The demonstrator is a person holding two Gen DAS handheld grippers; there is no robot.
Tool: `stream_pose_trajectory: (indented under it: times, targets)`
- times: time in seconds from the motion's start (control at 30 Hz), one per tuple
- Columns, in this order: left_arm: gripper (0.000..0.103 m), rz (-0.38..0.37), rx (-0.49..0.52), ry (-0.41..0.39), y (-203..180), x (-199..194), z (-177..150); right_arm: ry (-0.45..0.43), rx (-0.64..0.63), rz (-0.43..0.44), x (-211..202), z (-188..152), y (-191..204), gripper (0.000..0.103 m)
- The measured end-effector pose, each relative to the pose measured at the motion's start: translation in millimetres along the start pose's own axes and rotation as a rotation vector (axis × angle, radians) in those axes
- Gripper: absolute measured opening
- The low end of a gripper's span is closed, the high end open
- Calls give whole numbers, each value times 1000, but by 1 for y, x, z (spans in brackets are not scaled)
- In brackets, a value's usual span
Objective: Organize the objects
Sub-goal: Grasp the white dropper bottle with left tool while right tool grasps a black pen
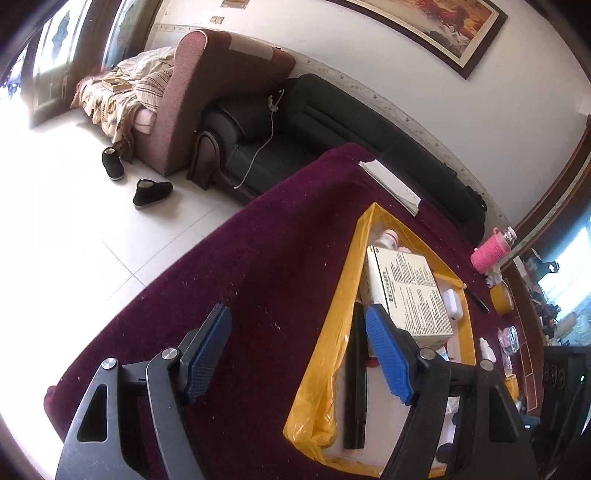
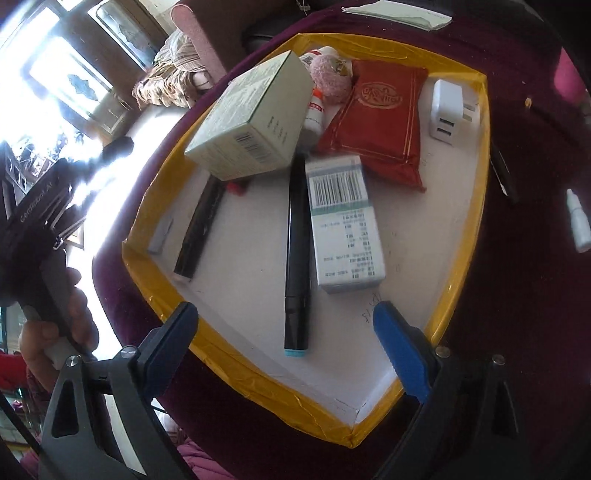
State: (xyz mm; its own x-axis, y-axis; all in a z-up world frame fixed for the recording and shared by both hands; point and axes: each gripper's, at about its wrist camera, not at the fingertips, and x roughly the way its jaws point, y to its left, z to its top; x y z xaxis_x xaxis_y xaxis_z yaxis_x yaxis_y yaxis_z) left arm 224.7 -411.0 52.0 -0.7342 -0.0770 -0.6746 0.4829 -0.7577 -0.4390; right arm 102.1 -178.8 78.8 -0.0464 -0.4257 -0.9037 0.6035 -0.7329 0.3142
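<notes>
Both the right gripper (image 2: 284, 345) and the left gripper (image 1: 299, 354) stand wide with nothing between their pads, low in each frame over a maroon cloth (image 1: 258, 266). At mid-frame the yellow-rimmed tray (image 2: 484, 122) holds a black pen (image 2: 297, 254), boxes (image 2: 343, 221), a red pouch (image 2: 380, 122) and a charger (image 2: 447, 110). In the upper left of the left view lie white floor (image 1: 74, 229), two shoes (image 1: 151, 192), a black sofa (image 1: 332, 122) and a framed picture (image 1: 443, 26).
</notes>
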Motion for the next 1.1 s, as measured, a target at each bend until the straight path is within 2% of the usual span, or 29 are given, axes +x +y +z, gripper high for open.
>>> stream_pose_trajectory:
  times: [0.17, 0.23, 0.27, 0.33, 0.43, 0.5, 0.53, 0.57, 0.63, 0.67, 0.7, 0.77, 0.87, 1.0, 1.03, 1.07, 1.1]
  targets:
    - [70, -9, -3, -26, 3, -17, -12, -21, 110, 270, -36, 4, -10, 97]
    - [70, -11, -9, -47, 6, -27, -15, 5, 108, 323, -33, 6, -1, 97]
    - [70, -7, -8, -60, 8, -32, -15, 21, 103, 322, -26, 7, 5, 97]
    - [70, 8, 0, -85, 13, -44, -18, 41, 83, 257, -16, 1, 9, 97]
    - [70, 37, 18, -118, 19, -58, -20, 65, 42, 103, 12, 8, 18, 97]
    - [70, 50, 14, -141, 25, -65, -20, 108, 36, 46, 29, 7, 21, 97]
    - [70, 44, 4, -149, 29, -67, -20, 122, 35, 43, 34, 4, 23, 99]
    - [70, 34, -12, -155, 32, -69, -19, 99, 34, 48, 32, 5, 28, 100]
    - [70, 24, -44, -164, 38, -72, -17, 89, 6, 144, 25, 7, 38, 100]
    - [70, 20, -46, -163, 37, -72, -16, 62, -8, 196, 17, 7, 41, 100]
    - [70, 15, -40, -160, 36, -73, -15, 37, -23, 199, 7, 7, 44, 100]
    - [70, -5, -7, -160, 25, -75, -15, -17, -58, 150, -11, 3, 41, 99]
    - [70, -66, 90, -162, -6, -76, -16, -110, -63, 124, -50, -16, 14, 99]
    - [71, -171, 257, -120, -69, -70, -25, -310, 17, 12, -117, -49, -61, 99]
    - [72, -204, 306, -100, -89, -67, -30, -354, 45, -23, -124, -39, -77, 99]
    - [72, -230, 343, -83, -102, -66, -35, -410, 94, -74, -142, -51, -103, 99]
    - [72, -265, 391, -55, -124, -60, -42, -447, 141, -118, -143, -44, -123, 99]
